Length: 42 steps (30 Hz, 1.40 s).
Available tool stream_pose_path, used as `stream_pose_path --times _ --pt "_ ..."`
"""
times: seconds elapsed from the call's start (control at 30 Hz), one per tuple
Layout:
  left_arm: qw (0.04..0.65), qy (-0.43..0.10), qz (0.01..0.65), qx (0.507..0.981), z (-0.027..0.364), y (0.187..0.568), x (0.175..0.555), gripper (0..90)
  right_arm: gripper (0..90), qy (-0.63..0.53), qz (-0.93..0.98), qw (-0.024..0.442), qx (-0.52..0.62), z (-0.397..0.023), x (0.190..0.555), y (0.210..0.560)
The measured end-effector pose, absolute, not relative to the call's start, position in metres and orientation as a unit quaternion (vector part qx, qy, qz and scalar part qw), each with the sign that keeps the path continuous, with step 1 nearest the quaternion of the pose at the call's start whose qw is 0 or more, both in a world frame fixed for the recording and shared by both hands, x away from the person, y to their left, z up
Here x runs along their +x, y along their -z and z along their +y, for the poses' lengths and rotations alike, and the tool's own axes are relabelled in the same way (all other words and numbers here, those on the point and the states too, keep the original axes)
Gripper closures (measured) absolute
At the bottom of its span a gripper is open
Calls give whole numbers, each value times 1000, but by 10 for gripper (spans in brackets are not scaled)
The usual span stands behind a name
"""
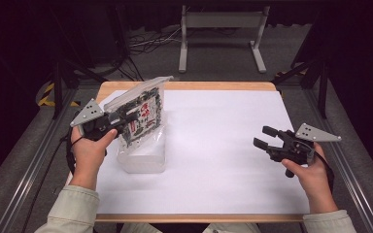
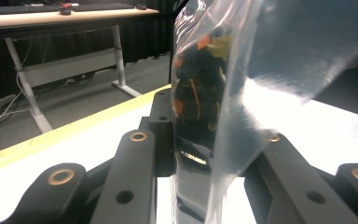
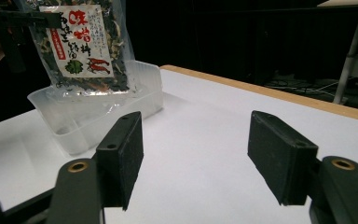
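While the left tongs (image 1: 128,116) clench the packet (image 1: 144,115) at left of centre, its bottom just entering the clear tub (image 1: 145,158), lowering and letting go remain, and the right tongs (image 1: 267,137) wait released.

Two grippers are on the table — the left gripper (image 1: 126,118) and the right gripper (image 1: 264,136). One clear packet of dried food (image 1: 143,114) sits clamped between the left gripper's jaws. One clear plastic tub (image 1: 148,158) lies just under that packet — well away from the right gripper. One white sheet (image 1: 213,145) covers the one wooden table (image 1: 189,86).
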<state>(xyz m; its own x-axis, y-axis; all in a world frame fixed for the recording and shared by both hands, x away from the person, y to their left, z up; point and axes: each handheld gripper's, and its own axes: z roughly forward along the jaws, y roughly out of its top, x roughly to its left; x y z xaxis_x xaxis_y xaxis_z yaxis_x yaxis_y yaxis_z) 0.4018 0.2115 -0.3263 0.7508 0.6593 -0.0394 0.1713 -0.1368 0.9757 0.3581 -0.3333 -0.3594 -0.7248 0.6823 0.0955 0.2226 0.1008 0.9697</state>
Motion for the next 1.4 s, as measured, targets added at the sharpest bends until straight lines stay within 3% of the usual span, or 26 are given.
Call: stream_pose_path --times 1.4 --pt "571 -181 314 737 214 363 413 717 345 -593 713 180 327 -331 360 365"
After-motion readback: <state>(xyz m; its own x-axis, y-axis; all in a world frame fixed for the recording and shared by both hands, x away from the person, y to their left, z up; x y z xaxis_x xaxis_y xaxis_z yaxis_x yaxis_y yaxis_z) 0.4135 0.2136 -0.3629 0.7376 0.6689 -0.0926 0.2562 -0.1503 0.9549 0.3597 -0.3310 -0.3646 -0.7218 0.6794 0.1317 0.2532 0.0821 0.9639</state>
